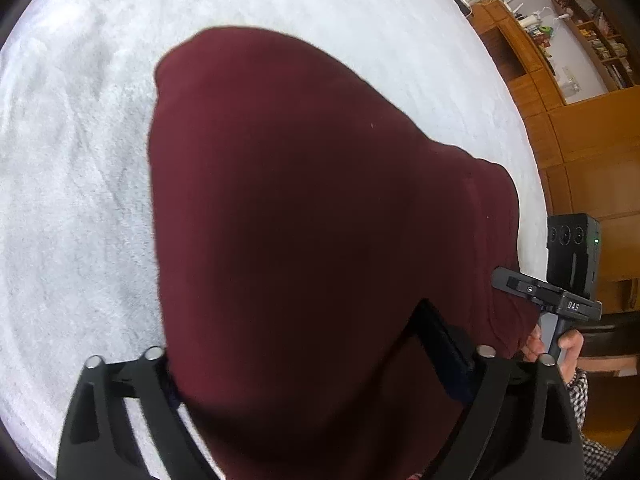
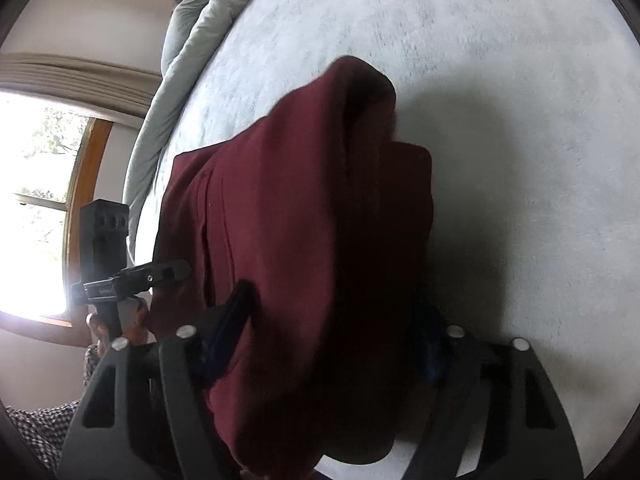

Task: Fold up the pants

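The dark red pants (image 1: 304,208) hang lifted above a white fuzzy bedspread (image 1: 80,184). They drape over my left gripper (image 1: 320,364) and hide its fingertips; it is shut on the cloth. My right gripper shows at the right of the left wrist view (image 1: 504,280), pinching the pants' right edge. In the right wrist view the pants (image 2: 312,240) fall over my right gripper (image 2: 320,344), which is shut on them. My left gripper (image 2: 180,270) shows at the left there, gripping the pants' other edge.
The white bedspread (image 2: 520,160) fills most of both views. A pale green duvet (image 2: 192,40) lies bunched along its far edge, by a window (image 2: 36,208). Wooden cabinets and shelves (image 1: 580,80) stand beyond the bed.
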`<state>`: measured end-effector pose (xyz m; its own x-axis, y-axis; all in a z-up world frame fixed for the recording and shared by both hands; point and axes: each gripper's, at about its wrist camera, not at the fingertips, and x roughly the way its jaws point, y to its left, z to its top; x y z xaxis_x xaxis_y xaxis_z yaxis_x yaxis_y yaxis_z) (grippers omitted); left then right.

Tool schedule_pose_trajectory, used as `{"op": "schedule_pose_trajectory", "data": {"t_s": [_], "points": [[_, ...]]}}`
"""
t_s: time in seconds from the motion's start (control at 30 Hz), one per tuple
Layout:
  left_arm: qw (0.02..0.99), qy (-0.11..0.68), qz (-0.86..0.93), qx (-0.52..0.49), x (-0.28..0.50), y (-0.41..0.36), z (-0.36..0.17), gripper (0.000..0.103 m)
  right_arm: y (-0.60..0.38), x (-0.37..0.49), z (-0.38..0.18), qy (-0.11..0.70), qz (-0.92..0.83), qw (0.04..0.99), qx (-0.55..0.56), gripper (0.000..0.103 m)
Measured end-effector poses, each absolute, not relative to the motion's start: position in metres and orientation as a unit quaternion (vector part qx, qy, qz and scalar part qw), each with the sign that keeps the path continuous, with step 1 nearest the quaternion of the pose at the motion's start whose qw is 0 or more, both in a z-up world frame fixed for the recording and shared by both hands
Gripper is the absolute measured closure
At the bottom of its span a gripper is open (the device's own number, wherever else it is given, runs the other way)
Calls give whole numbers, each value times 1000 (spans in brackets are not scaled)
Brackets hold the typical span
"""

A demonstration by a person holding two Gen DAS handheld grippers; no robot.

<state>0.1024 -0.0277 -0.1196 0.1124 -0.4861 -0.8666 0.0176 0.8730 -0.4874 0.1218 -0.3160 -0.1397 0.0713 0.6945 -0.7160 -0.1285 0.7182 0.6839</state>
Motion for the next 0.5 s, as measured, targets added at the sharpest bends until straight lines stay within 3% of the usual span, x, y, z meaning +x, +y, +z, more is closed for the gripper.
{"op": "schedule_pose_trajectory", "data": {"t_s": [0.13,0.2,0.5], "points": [[744,620,-169,-181,93,-22,-107,55,-327,110,-127,588,314,702,252,63],[746,612,-169,-200,93,-18,-105,63,-329,106,-122,578,316,706,260,64],[770,566,-192,-223,107,-21,-71,69,-325,120,-75,541,330,735,240,66]]}}
